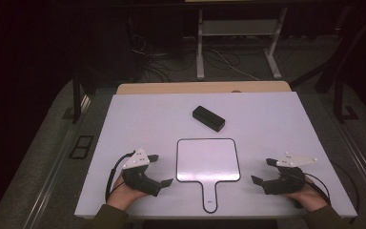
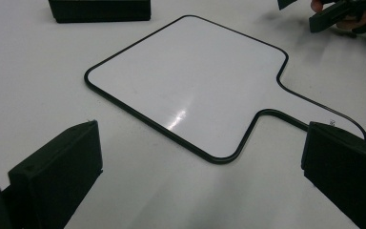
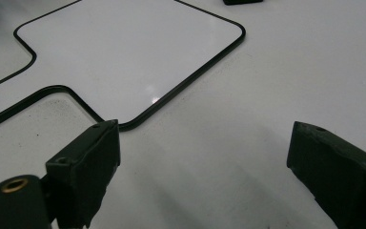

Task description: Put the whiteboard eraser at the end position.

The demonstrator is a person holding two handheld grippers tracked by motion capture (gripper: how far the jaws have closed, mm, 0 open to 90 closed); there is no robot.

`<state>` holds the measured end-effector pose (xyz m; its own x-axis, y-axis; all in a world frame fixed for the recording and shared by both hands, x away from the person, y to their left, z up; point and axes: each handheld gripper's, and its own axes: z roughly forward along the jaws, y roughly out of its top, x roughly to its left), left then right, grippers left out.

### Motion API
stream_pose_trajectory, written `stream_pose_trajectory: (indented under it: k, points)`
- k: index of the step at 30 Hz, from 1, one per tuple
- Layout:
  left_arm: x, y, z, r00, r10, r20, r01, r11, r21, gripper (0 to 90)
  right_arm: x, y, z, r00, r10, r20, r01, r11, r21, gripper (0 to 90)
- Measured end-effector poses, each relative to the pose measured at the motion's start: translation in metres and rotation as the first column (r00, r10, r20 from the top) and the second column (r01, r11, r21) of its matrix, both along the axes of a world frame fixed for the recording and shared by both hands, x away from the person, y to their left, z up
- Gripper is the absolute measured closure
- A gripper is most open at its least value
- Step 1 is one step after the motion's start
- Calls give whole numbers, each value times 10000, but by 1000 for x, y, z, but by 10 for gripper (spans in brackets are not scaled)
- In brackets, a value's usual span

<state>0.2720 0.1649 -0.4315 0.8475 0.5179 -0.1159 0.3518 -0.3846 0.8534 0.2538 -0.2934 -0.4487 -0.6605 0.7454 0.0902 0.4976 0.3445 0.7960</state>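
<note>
Whiteboard paddle (image 1: 208,160) flat on white table (image 1: 124,119), handle toward the person | left gripper (image 1: 158,171) jaws wide, empty — just left of it | right gripper (image 1: 262,171) jaws wide, empty — just right of it | black eraser block (image 1: 208,118) beyond the paddle's far edge, apart from both

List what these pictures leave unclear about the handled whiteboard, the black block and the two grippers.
- Black block: cut off by the top edge in both gripper views; its make is too small to tell in the high view.
- Whiteboard: small mark on the handle is illegible.
- Left gripper and right gripper: open and empty, with hands partly hidden beneath them.
</note>
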Motion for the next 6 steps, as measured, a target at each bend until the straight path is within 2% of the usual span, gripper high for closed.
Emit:
stream_pose_trajectory:
  k: [6]
  points:
    - [0, -1, 0, 10000, 3, -16, -3, 10000, -28, 0, 0, 1, 0, 10000, 76, 22, -76, 10000, -1, 95]
